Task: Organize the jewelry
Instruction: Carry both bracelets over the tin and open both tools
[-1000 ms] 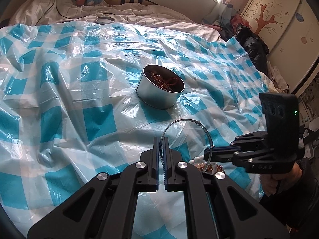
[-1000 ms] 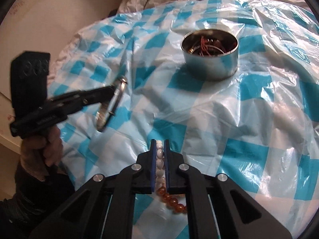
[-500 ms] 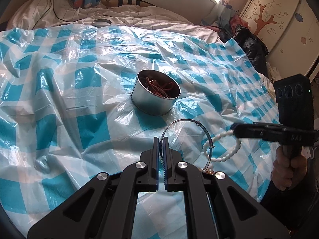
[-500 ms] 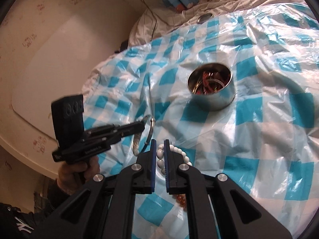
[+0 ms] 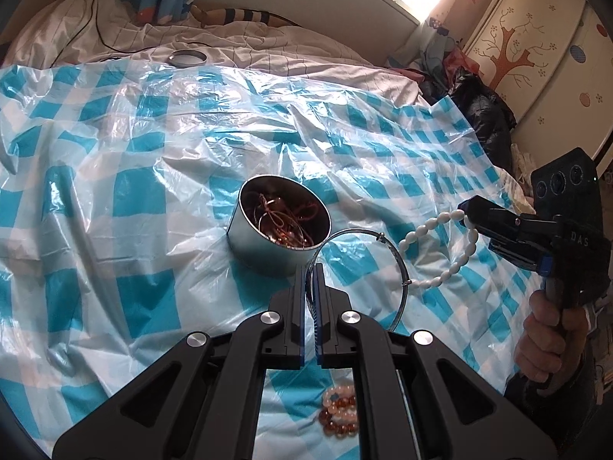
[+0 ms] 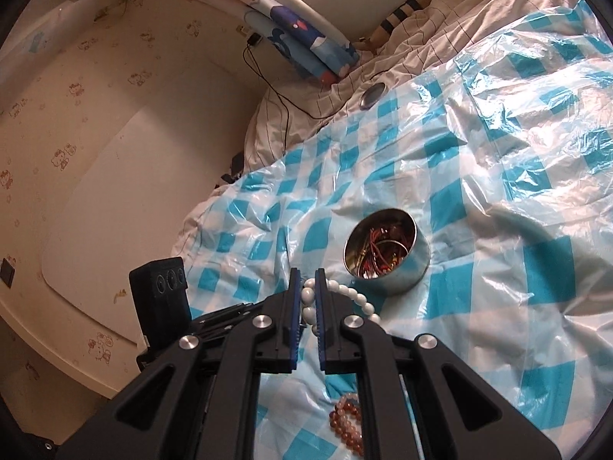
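A round metal tin point(image 5: 277, 230) holding tangled jewelry sits on the blue-checked plastic sheet; it also shows in the right wrist view point(image 6: 387, 255). My left gripper point(image 5: 309, 268) is shut on a thin silver bangle point(image 5: 387, 245), held just right of the tin. My right gripper point(image 6: 307, 274) is shut on a white bead bracelet point(image 6: 360, 299), lifted above the sheet; the bracelet hangs from it in the left wrist view point(image 5: 440, 247). Amber bead bracelets point(image 5: 339, 410) lie on the sheet below both grippers and show in the right wrist view point(image 6: 348, 425).
The tin's lid point(image 5: 187, 57) lies on the white bedding beyond the sheet point(image 5: 115, 161). A black cable point(image 6: 283, 111) runs over the bedding. A black bag point(image 5: 482, 111) and a wardrobe point(image 5: 544, 50) stand at the right. A wall point(image 6: 95, 134) is left of the bed.
My right gripper lifted the white bead bracelet off the sheet and rose. My left gripper, with the bangle, moved closer to the tin.
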A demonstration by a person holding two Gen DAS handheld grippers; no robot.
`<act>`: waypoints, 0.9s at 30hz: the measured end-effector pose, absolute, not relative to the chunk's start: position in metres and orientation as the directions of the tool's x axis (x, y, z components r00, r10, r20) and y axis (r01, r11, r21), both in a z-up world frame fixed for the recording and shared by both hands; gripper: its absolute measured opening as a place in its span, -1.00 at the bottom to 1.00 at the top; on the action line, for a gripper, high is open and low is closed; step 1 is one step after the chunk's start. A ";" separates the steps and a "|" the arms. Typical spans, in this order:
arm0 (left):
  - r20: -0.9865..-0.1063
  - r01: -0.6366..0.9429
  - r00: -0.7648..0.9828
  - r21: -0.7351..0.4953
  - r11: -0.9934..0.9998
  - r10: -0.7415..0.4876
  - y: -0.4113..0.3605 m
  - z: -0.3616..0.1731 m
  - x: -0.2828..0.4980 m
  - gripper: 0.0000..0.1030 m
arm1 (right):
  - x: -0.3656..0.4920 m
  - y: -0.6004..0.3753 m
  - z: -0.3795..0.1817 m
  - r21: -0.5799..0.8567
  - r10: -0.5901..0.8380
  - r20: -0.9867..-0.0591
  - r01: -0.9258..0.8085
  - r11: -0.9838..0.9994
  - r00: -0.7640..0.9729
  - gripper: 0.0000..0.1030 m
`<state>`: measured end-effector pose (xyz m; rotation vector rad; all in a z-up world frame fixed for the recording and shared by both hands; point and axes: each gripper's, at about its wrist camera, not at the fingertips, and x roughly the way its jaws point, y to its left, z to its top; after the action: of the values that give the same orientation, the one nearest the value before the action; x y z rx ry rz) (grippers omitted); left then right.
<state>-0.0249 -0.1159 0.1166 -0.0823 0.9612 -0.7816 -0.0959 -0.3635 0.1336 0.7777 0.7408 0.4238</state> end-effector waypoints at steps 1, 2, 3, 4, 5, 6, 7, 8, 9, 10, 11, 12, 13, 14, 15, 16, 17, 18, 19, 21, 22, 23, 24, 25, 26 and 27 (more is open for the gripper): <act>-0.703 0.559 0.326 -0.396 0.728 -0.632 -0.117 0.116 -0.024 -0.94 | -0.093 -0.366 0.131 0.765 0.593 -0.432 -0.073 0.640 0.680 -0.84; -0.702 0.557 0.329 -0.396 0.730 -0.632 -0.119 0.116 -0.021 -0.94 | -0.090 -0.368 0.129 0.773 0.596 -0.426 -0.068 0.630 0.680 -0.84; -0.704 0.554 0.334 -0.392 0.735 -0.627 -0.120 0.116 -0.020 -0.94 | -0.087 -0.369 0.126 0.783 0.601 -0.418 -0.065 0.619 0.682 -0.84; -0.707 0.551 0.339 -0.386 0.740 -0.621 -0.122 0.115 -0.018 -0.94 | -0.084 -0.370 0.125 0.788 0.602 -0.412 -0.064 0.612 0.684 -0.84; -0.709 0.546 0.345 -0.381 0.746 -0.615 -0.124 0.114 -0.015 -0.94 | -0.080 -0.370 0.123 0.790 0.601 -0.407 -0.065 0.609 0.688 -0.84; -0.709 0.542 0.350 -0.380 0.750 -0.612 -0.126 0.114 -0.013 -0.94 | -0.077 -0.370 0.121 0.795 0.602 -0.403 -0.063 0.604 0.690 -0.84; -0.708 0.538 0.354 -0.380 0.752 -0.611 -0.127 0.114 -0.011 -0.94 | -0.072 -0.371 0.120 0.804 0.606 -0.395 -0.059 0.592 0.691 -0.84; -0.708 0.532 0.361 -0.377 0.758 -0.607 -0.129 0.113 -0.007 -0.94 | -0.068 -0.370 0.119 0.806 0.606 -0.389 -0.062 0.589 0.694 -0.84; -0.709 0.529 0.367 -0.374 0.762 -0.602 -0.131 0.113 -0.005 -0.94 | -0.064 -0.370 0.121 0.803 0.602 -0.385 -0.068 0.593 0.700 -0.84; -0.710 0.524 0.376 -0.367 0.769 -0.595 -0.134 0.112 -0.001 -0.94 | -0.061 -0.369 0.122 0.797 0.596 -0.384 -0.072 0.600 0.705 -0.84; -0.710 0.520 0.382 -0.363 0.773 -0.591 -0.136 0.111 0.001 -0.94 | -0.057 -0.369 0.122 0.798 0.594 -0.381 -0.073 0.599 0.709 -0.84; -0.711 0.515 0.389 -0.359 0.778 -0.586 -0.138 0.111 0.005 -0.94 | -0.052 -0.368 0.122 0.802 0.597 -0.375 -0.075 0.592 0.709 -0.84; -0.712 0.512 0.394 -0.356 0.782 -0.582 -0.140 0.110 0.007 -0.94 | -0.047 -0.368 0.122 0.799 0.593 -0.374 -0.077 0.596 0.713 -0.84; -0.713 0.507 0.402 -0.349 0.788 -0.574 -0.144 0.108 0.011 -0.94 | -0.041 -0.366 0.122 0.793 0.589 -0.379 -0.078 0.605 0.714 -0.84; -0.713 0.502 0.409 -0.345 0.793 -0.569 -0.146 0.107 0.015 -0.94 | -0.034 -0.365 0.121 0.789 0.587 -0.383 -0.078 0.610 0.714 -0.84; -0.710 0.499 0.412 -0.349 0.793 -0.571 -0.147 0.105 0.017 -0.93 | -0.028 -0.364 0.119 0.788 0.588 -0.386 -0.078 0.611 0.711 -0.84; -0.702 0.495 0.410 -0.366 0.788 -0.583 -0.148 0.103 0.021 -0.92 | -0.019 -0.362 0.115 0.781 0.584 -0.399 -0.072 0.621 0.707 -0.84; -0.701 0.490 0.406 -0.375 0.787 -0.587 -0.148 0.100 0.024 -0.90 | -0.010 -0.360 0.110 0.766 0.575 -0.426 -0.060 0.640 0.699 -0.84; -0.707 0.480 0.406 -0.375 0.793 -0.580 -0.149 0.095 0.028 -0.85 | -0.002 -0.357 0.103 0.750 0.566 -0.464 -0.039 0.661 0.681 -0.83; -0.720 0.461 0.402 -0.375 0.804 -0.566 -0.149 0.089 0.032 -0.42 | 0.016 -0.348 0.079 0.732 0.581 -0.545 0.005 0.682 0.604 -0.83; -0.727 0.450 0.406 -0.368 0.814 -0.554 -0.149 0.086 0.033 -0.27 | 0.019 -0.346 0.069 0.718 0.569 -0.583 0.040 0.695 0.580 -0.83; -0.728 0.438 0.422 -0.358 0.825 -0.540 -0.147 0.086 0.032 -0.15 | 0.019 -0.345 0.060 0.710 0.560 -0.608 0.069 0.701 0.563 -0.82; -0.722 0.438 0.431 -0.356 0.825 -0.541 -0.146 0.088 0.031 -0.14 | 0.018 -0.346 0.058 0.712 0.561 -0.612 0.079 0.698 0.558 -0.79; -0.718 0.445 0.432 -0.357 0.822 -0.546 -0.147 0.090 0.030 -0.14 | 0.015 -0.348 0.061 0.711 0.554 -0.608 0.079 0.699 0.568 -0.79; -0.714 0.457 0.437 -0.348 0.819 -0.547 -0.148 0.094 0.026 -0.13 | 0.013 -0.350 0.067 0.708 0.547 -0.602 0.072 0.702 0.582 -0.79; -0.712 0.466 0.445 -0.333 0.820 -0.542 -0.149 0.097 0.022 -0.13 | 0.008 -0.352 0.076 0.705 0.540 -0.590 0.057 0.706 0.600 -0.79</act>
<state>0.0222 -0.1492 0.0972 -0.0925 0.9167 -0.6259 0.0085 -0.3516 0.0758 0.7529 0.8989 0.3128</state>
